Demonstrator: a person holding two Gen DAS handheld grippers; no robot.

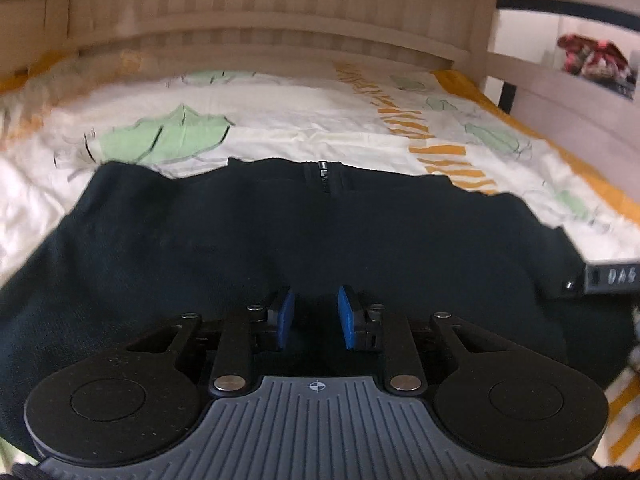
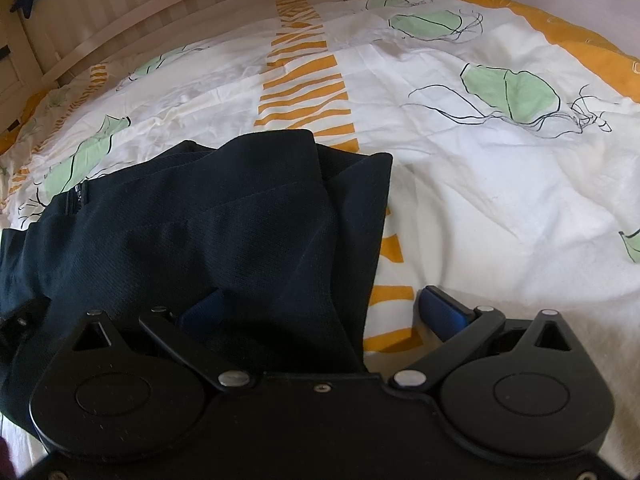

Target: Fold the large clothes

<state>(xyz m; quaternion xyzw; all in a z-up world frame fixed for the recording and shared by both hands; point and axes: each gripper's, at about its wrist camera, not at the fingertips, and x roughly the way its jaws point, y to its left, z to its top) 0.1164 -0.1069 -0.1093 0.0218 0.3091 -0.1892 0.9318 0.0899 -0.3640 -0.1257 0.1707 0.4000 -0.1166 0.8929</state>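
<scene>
Nearest in the left wrist view, the left gripper (image 1: 316,316) sits low over a dark navy garment (image 1: 280,248), its blue-padded jaws a little apart with only a narrow gap and dark cloth showing between them; whether they touch the fabric cannot be told. The garment lies spread across a bed, a short zipper (image 1: 322,176) at its far edge. At the right edge, part of the other tool pokes in.

In the right wrist view, the right gripper (image 2: 332,312) has its jaws wide apart, straddling the garment's right edge (image 2: 240,232): one blue pad is on the cloth, the other over the bedsheet (image 2: 500,184). Here the cloth is folded over itself in layers.

Beyond lies the white sheet, printed with green leaves and orange stripes, then a pale slatted bed frame (image 1: 280,36).
</scene>
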